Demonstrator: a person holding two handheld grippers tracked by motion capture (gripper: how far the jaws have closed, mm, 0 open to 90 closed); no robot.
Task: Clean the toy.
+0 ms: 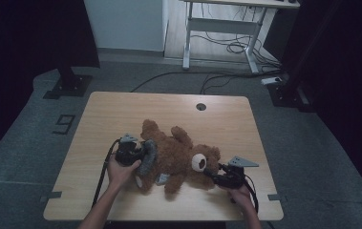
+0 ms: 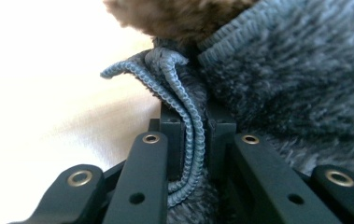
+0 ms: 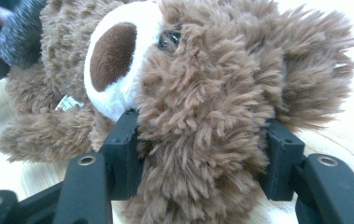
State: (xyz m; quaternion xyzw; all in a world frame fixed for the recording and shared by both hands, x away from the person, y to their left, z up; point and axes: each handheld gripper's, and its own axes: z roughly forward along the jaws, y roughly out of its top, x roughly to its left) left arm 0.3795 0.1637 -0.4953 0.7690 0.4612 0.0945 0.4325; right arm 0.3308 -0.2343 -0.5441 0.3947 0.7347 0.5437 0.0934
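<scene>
Much of the teddy bear [image 1: 176, 157] is hidden from you: in the high view its face is small and dim, and in the left gripper view you see just a tuft of brown fur [image 2: 174, 18] cut off by the top edge. Your left gripper [image 2: 195, 140] is clamped on the ribbed hem of the grey knit garment [image 2: 286, 79]; how the garment sits on the bear's body is hard to make out. Your right gripper [image 3: 202, 154] is closed on the bear's head, jaws pressing into the fur on either side. The bear is brown and shaggy with a white muzzle and dark brown nose, lying on the wooden table [image 1: 121, 109] near its front edge, head towards your right hand [image 1: 239, 194].
</scene>
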